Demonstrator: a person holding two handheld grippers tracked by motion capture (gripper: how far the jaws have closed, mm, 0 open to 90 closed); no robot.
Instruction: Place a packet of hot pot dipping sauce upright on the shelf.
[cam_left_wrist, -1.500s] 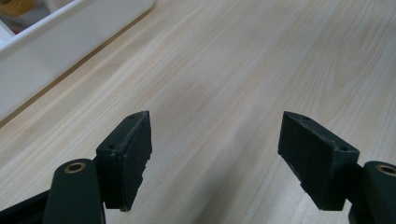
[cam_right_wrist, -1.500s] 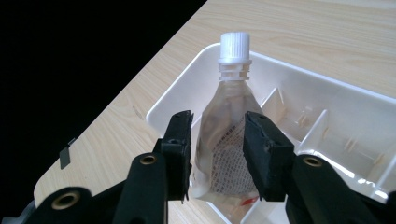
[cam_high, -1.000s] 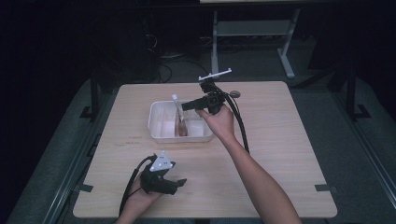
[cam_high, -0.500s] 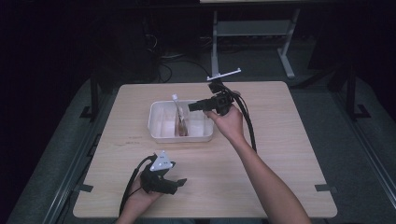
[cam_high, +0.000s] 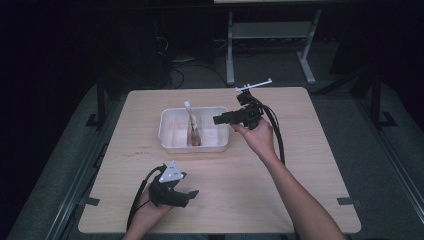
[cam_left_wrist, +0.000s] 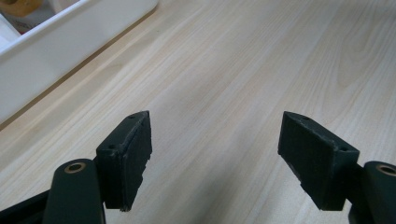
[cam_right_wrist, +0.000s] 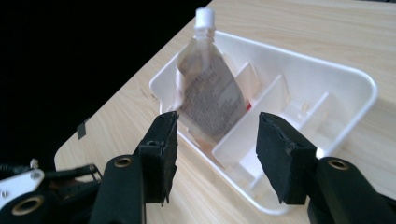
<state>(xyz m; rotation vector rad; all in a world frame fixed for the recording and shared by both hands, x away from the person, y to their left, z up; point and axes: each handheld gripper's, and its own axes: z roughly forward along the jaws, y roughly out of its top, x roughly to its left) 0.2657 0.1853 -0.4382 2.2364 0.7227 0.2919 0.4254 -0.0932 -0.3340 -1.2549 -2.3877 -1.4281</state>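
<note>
A white divided tray (cam_high: 195, 149) sits on the wooden table, and a clear spouted pouch (cam_high: 193, 129) with a white cap leans in its middle compartment. My right gripper (cam_high: 216, 120) hovers at the tray's right edge, pointing left at it. Its jaws have just been opening and stand open with nothing between them. In the right gripper view the pouch (cam_right_wrist: 210, 93) and tray (cam_right_wrist: 345, 88) lie beyond my right gripper (cam_right_wrist: 219, 140). My left gripper (cam_high: 190, 197) rests near the table's front left, open and holding nothing. In its own view, the left gripper (cam_left_wrist: 219, 154) stands over bare wood beside the tray wall (cam_left_wrist: 56, 51).
A metal stand (cam_high: 270, 35) and cables lie on the dark floor behind the table. The table's far edge (cam_high: 215, 90) runs close behind the tray. Bare wood (cam_high: 300, 165) spreads right of and in front of the tray.
My right gripper has drawn back to the right, from over the tray to its right edge. The left gripper has stayed where it was.
</note>
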